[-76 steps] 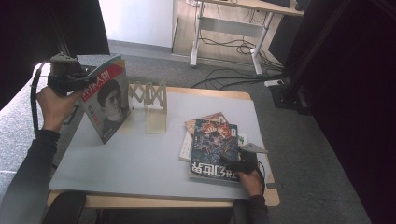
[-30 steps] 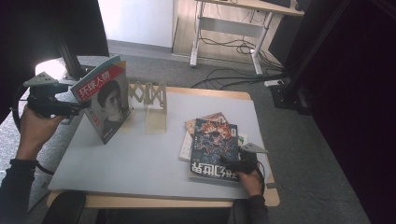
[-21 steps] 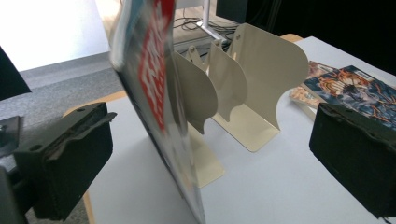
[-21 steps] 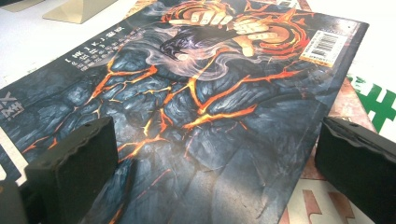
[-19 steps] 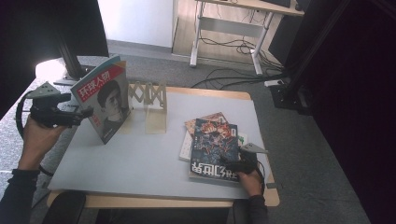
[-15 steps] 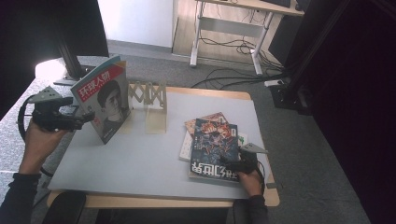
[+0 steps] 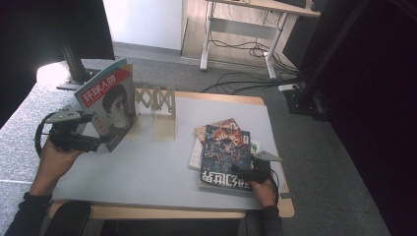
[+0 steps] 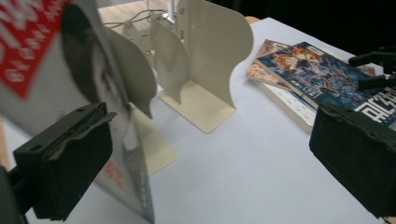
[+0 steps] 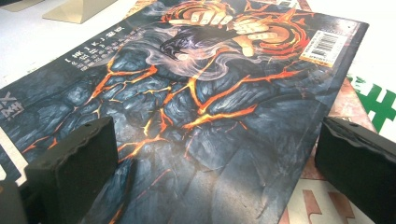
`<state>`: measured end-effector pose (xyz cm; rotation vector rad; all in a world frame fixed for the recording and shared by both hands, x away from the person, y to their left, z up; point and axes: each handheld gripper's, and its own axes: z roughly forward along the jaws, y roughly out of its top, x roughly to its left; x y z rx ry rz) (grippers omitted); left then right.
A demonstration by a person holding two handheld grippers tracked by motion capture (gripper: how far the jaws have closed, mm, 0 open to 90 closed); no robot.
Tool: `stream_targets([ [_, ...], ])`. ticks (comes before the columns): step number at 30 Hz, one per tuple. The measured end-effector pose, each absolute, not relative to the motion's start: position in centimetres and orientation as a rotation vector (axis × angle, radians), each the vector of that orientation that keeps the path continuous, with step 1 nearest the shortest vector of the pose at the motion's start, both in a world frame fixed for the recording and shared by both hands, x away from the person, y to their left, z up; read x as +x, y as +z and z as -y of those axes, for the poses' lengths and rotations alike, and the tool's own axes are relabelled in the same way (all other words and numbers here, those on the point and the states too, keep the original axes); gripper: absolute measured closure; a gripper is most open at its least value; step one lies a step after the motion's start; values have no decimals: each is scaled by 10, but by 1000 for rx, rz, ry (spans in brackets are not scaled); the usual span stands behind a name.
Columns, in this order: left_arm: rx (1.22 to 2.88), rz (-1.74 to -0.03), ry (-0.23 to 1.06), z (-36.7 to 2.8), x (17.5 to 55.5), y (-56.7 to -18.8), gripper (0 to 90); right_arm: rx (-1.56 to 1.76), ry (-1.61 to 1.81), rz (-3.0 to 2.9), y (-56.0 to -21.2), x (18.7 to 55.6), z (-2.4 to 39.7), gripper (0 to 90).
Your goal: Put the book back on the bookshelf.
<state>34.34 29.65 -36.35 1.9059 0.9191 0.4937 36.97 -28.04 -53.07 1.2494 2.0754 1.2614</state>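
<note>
A magazine (image 7: 110,105) with a portrait cover and a red title band stands upright at the table's far left, leaning against a cream metal bookend rack (image 7: 160,110). My left gripper (image 7: 91,140) is open at the magazine's lower left edge; in the left gripper view the magazine (image 8: 70,79) rises just past the left jaw, and the gripper (image 8: 210,172) holds nothing. A dark book with a lava-pattern cover (image 7: 226,155) tops a small stack at the near right. My right gripper (image 7: 243,173) rests open over its near edge, its jaws spread wide above the cover (image 9: 201,93).
The grey table top (image 7: 147,172) has a wooden rim. Under the dark book lie a reddish book (image 7: 216,129) and a white one (image 7: 195,156). Past the table's far edge are carpet, cables and a desk frame (image 7: 236,34).
The left gripper has drawn away from the magazine's upper left, dropped lower, and come back in toward its lower edge. The magazine stays standing. The right gripper has not moved.
</note>
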Motion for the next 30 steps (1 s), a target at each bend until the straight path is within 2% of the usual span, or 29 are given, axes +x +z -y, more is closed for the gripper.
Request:
stream_targets([
  [30, 1970, -810, 333, -229, 373, -426, 0, 1250, 1262, -2076, -531, 370, 280, 0],
])
